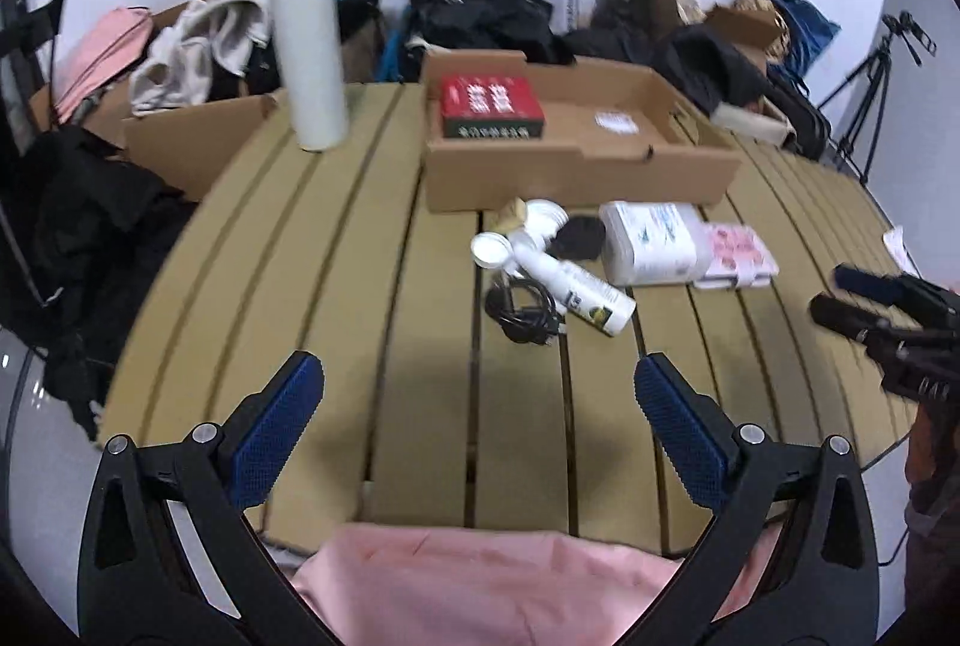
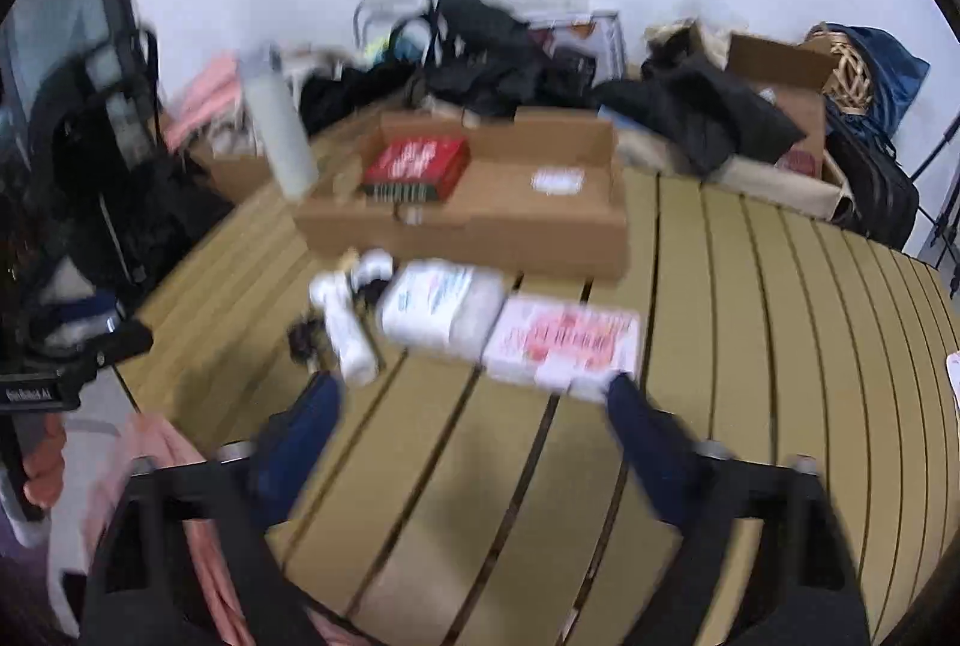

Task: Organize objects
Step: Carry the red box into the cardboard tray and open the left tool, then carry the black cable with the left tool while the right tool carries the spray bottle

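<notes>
On the slatted tan table (image 1: 390,286) stands an open cardboard tray (image 1: 576,172) holding a red box (image 1: 489,106). In front of it lie a white bottle on its side (image 1: 570,286), a black cable (image 1: 525,313), a white tissue pack (image 1: 651,241) and a pink-and-white pack (image 1: 738,256). My left gripper (image 1: 480,388) is open and empty above the near table edge. My right gripper (image 2: 474,388) is also open, with nothing between its fingers; its right fingertip (image 2: 624,394) is close to the pink-and-white pack (image 2: 564,340). The right wrist view is blurred.
A tall white cylinder (image 1: 309,46) stands at the table's far left. Bags and clothes (image 1: 480,4) are piled along the wall behind. A tripod (image 1: 870,82) stands at the right. Pink fabric (image 1: 480,580) lies below the near edge.
</notes>
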The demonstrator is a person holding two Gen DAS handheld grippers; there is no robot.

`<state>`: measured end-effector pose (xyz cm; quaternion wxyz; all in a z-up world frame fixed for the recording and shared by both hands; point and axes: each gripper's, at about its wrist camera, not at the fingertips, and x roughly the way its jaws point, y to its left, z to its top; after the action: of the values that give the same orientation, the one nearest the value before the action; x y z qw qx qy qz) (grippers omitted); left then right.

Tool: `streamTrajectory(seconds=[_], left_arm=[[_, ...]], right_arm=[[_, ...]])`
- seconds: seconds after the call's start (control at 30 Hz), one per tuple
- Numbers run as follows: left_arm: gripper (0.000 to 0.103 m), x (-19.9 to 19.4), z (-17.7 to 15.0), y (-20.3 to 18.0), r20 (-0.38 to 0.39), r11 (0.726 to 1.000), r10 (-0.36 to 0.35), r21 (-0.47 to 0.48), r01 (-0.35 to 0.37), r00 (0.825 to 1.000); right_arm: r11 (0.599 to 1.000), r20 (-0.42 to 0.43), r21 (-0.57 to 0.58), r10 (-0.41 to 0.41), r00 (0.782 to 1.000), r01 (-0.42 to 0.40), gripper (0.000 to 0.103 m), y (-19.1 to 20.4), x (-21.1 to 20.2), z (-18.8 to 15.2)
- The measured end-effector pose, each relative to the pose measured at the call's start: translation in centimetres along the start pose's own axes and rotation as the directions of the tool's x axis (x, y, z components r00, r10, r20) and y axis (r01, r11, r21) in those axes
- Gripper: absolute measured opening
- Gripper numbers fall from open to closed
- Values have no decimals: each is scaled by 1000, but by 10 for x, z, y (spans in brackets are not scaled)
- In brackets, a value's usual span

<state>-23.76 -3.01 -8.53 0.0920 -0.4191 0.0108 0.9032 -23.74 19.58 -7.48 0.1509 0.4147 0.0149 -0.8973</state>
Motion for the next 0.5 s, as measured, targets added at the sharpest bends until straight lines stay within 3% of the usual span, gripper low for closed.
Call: streamTrajectory(seconds=[0.03,0.1,0.27,0.37,0.43,0.47,0.5], left_arm=[[103,13,0,-3,-3,1000,4,15,-4,1000],[101,33,3,-7,-29,999,2,34,-1,1000],[98,88,18,-13,-99,997,-78,19,80,992],[66,117,21,-14,-167,998,-50,23,55,985],[55,127,19,-13,-206,997,-69,8,72,976],[43,126,18,-13,-180,998,-53,15,57,982],[42,127,18,-12,-183,998,-51,15,54,982]], right_arm=[[999,-22,-16,39,999,-39,57,6,9,-4],[997,-42,-47,54,998,-56,55,17,22,-6],[992,-48,-91,79,996,-83,55,35,43,-2],[991,-54,-99,84,995,-89,55,38,56,4],[990,-60,-106,82,995,-88,55,40,65,6],[990,-61,-107,80,995,-86,55,42,71,8],[990,-66,-108,84,994,-91,55,43,76,9]])
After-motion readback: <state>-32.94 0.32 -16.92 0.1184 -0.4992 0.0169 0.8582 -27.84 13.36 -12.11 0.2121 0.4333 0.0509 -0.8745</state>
